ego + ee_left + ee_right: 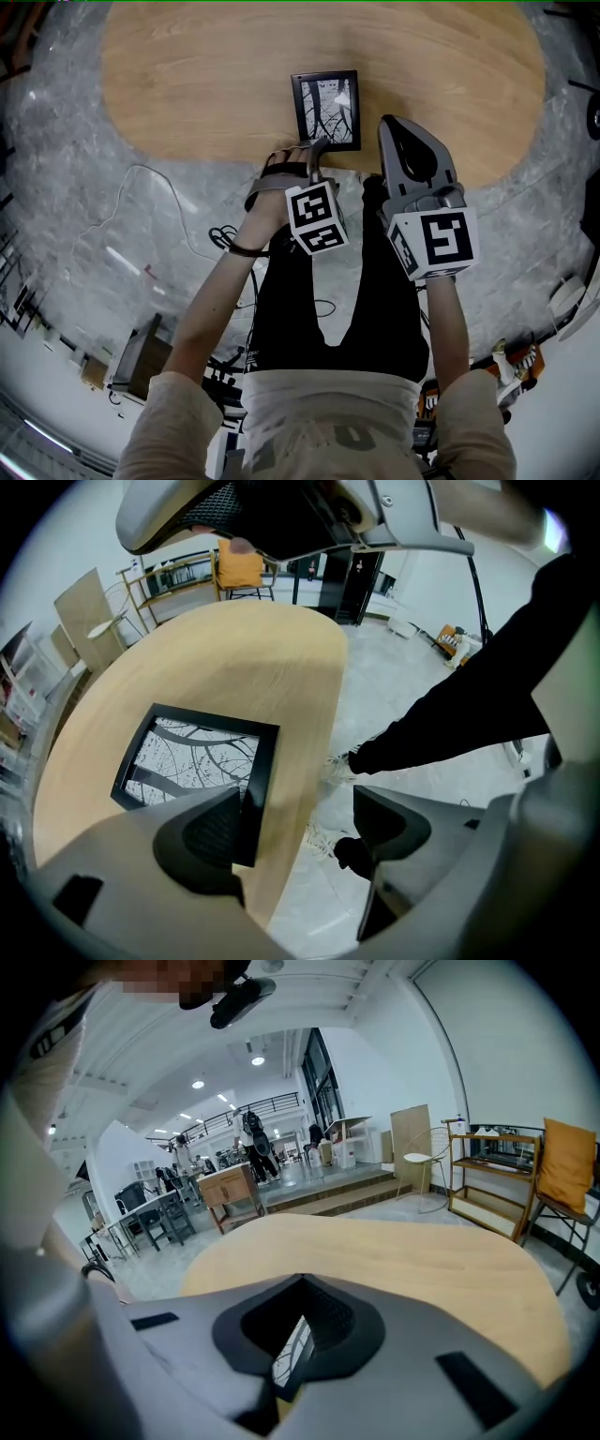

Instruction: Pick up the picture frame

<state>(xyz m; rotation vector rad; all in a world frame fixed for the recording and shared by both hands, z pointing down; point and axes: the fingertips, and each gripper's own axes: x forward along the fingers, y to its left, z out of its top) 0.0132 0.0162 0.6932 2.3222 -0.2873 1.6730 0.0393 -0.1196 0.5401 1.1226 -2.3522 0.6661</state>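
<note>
Left gripper (298, 803) is wide open and holds nothing. Picture frame (192, 757) lies flat on table (234, 658) just ahead; its near corner sits by one jaw, the other jaw hangs past the table edge. Right gripper (300, 1288) is closed and empty, frame ahead-left of it. Risk: closing jaws likely skid over the flat frame or drag it off the edge.

- Left gripper (295, 827), right gripper (298, 1335): grey shells, black ribbed pads (211, 832) inside the fingers (403, 819).
- White black-marked cubes (316, 217) behind the fingers.
- Beige short-sleeved shirt (328, 412), black trousers (375, 300).
</note>
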